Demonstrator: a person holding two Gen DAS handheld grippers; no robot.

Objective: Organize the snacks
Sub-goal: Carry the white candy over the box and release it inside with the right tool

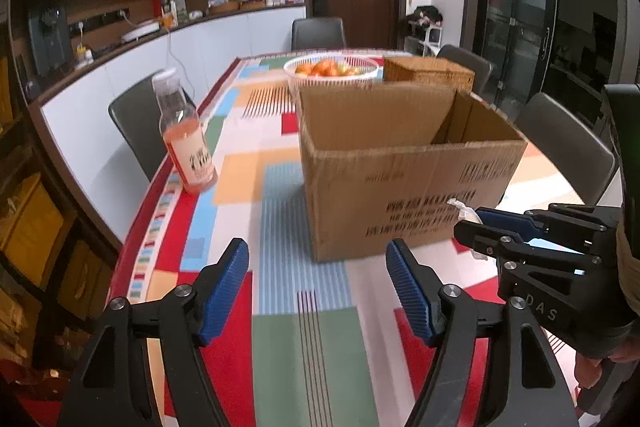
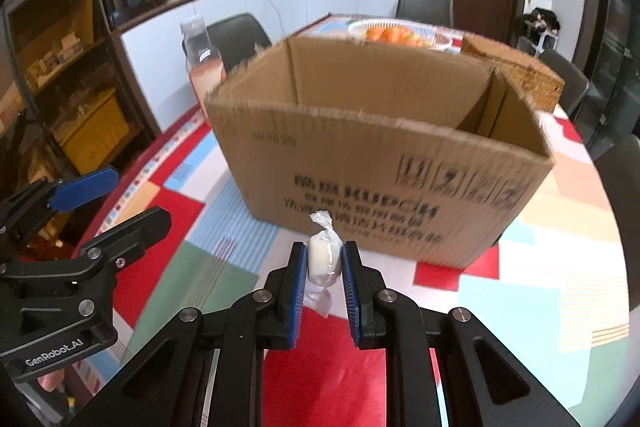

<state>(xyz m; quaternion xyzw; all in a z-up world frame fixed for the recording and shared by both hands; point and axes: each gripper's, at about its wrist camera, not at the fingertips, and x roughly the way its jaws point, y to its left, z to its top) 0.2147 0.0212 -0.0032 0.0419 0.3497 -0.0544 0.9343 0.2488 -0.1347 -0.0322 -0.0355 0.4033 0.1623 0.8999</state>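
Wrapped sweet carried toward the box

Right tongs (image 2: 324, 263) pinched 1 white wrapped sweet (image 2: 323, 261), held just short of the open cardboard box (image 2: 380, 155) ahead, prob. for dropping in. Left tongs (image 1: 316, 287) were spread, empty, likely kept clear. "GenRobot.AI" read on the left unit; box print too blurred.

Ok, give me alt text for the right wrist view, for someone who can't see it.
The right gripper pinches a white wrapped candy above a colourful tablecloth, facing an open cardboard box. The left gripper is at the left edge, with a bottle and fruit basket behind.
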